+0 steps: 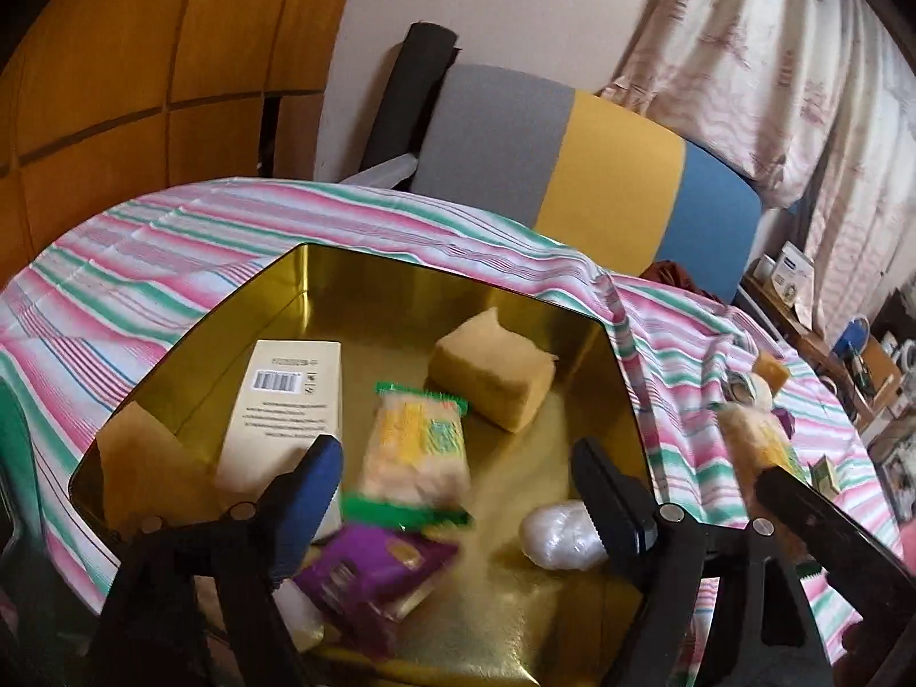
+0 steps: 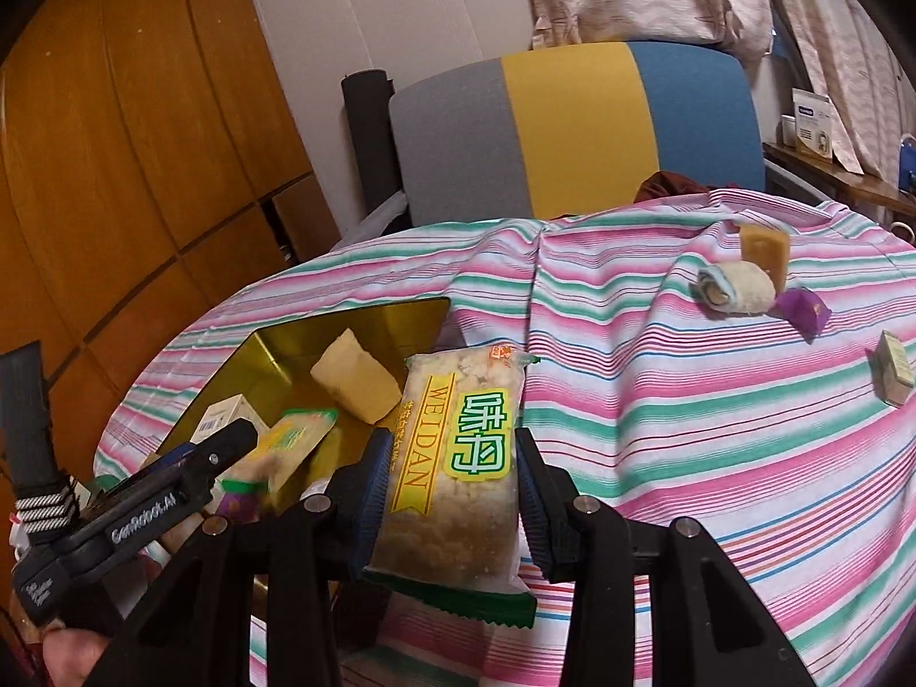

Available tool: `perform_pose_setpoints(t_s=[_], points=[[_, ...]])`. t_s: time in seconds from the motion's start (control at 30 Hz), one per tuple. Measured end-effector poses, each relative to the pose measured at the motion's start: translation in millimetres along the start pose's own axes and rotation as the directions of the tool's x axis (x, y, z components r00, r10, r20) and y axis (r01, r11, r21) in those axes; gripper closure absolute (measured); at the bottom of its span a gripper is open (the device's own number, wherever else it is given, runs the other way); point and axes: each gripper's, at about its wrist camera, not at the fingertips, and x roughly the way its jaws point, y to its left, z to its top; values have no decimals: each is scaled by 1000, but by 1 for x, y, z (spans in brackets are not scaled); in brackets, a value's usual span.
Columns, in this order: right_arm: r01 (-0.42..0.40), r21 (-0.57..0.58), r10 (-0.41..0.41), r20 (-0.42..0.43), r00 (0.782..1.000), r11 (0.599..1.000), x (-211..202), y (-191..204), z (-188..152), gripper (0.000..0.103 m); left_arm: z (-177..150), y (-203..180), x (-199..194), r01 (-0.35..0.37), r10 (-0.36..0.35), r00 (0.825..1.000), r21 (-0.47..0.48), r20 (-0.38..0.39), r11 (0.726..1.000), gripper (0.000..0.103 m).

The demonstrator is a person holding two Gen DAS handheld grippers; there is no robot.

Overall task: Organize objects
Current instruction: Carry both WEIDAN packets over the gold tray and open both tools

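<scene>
A gold tin tray (image 1: 355, 280) (image 2: 275, 349) lies on the striped tablecloth. In it are a cream box (image 1: 286, 406), a tan sponge block (image 1: 492, 372) (image 2: 355, 383), a green-edged snack packet (image 1: 415, 446), blurred, a purple packet (image 1: 366, 578) and a white wrapped ball (image 1: 564, 535). My left gripper (image 1: 452, 492) is open above the tray, with the snack packet between and just past its fingers, not gripped. My right gripper (image 2: 449, 492) is shut on a WEIDAN snack packet (image 2: 458, 475), held above the cloth right of the tray; it also shows in the left wrist view (image 1: 755, 446).
On the cloth at the far right lie a tan block (image 2: 764, 246), a rolled cloth (image 2: 738, 286), a purple packet (image 2: 801, 309) and a small box (image 2: 893, 375). A grey, yellow and blue chair back (image 2: 572, 126) stands behind the table. A wooden wardrobe (image 2: 114, 172) is at the left.
</scene>
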Motion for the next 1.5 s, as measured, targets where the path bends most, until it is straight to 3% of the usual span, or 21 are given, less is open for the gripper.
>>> perform_pose_setpoints(t_s=[0.13, 0.37, 0.53, 0.93, 1.17, 1.5], points=[[-19, -6, 19, -23, 1000, 1000, 4, 6, -1, 62, -6, -5, -5, -2, 2, 1000, 26, 1, 1000, 12], [-71, -40, 68, -76, 995, 997, 13, 24, -6, 62, -8, 11, -22, -33, 34, 999, -22, 33, 999, 1], [-118, -82, 108, -119, 987, 990, 22, 44, -11, 62, -1, 32, -35, -94, 101, 992, -85, 75, 992, 0], [-195, -152, 162, -207, 965, 969, 46, 89, -23, 61, -4, 66, -43, -190, 202, 979, -217, 35, 958, 0], [-199, -149, 165, -214, 963, 969, 45, 87, -27, 60, -6, 70, -44, -200, 211, 977, -235, 22, 951, 0], [-161, -81, 145, -168, 975, 984, 34, 65, -18, 60, -10, 53, -38, -168, 170, 985, -194, -4, 967, 0]])
